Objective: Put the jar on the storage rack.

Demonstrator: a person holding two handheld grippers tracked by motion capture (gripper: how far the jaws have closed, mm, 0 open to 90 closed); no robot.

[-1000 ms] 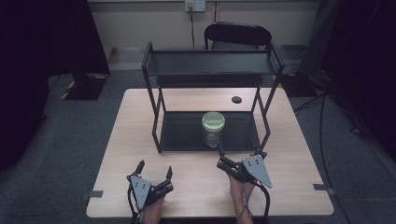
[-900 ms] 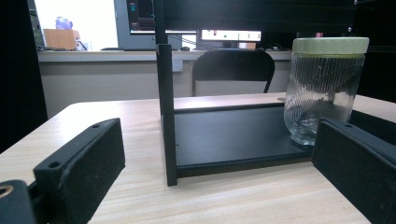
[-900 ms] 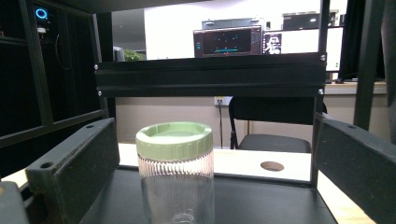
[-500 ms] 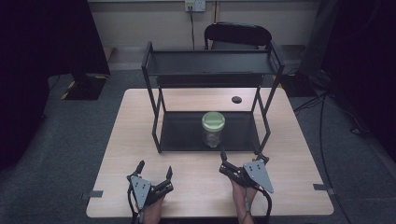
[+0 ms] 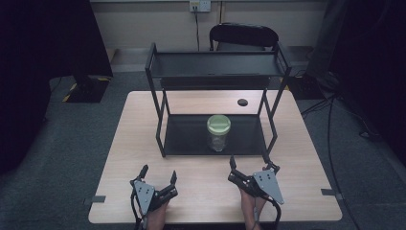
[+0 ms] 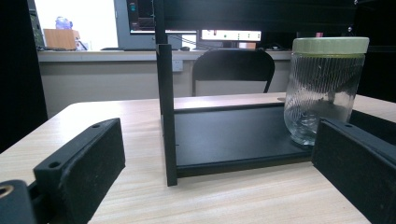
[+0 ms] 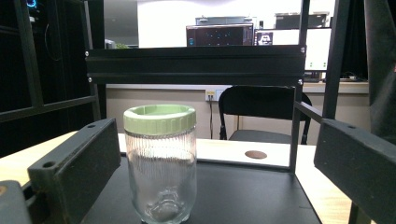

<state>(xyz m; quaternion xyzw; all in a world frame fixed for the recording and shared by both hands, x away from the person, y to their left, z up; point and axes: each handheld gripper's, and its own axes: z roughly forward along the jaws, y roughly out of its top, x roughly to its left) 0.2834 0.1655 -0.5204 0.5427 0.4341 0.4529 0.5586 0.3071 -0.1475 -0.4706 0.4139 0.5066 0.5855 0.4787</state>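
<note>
High view: both jaws wide, left hand-held gripper and right hand-held gripper near upright jar.

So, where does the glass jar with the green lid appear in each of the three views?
High view: the jar stands near the middle, on the lower shelf of the black rack.
Left gripper view: the jar is at the right, on the same shelf.
Right gripper view: the jar is left of centre, in the foreground.
Shared landmark: the black chair behind the table.
</note>
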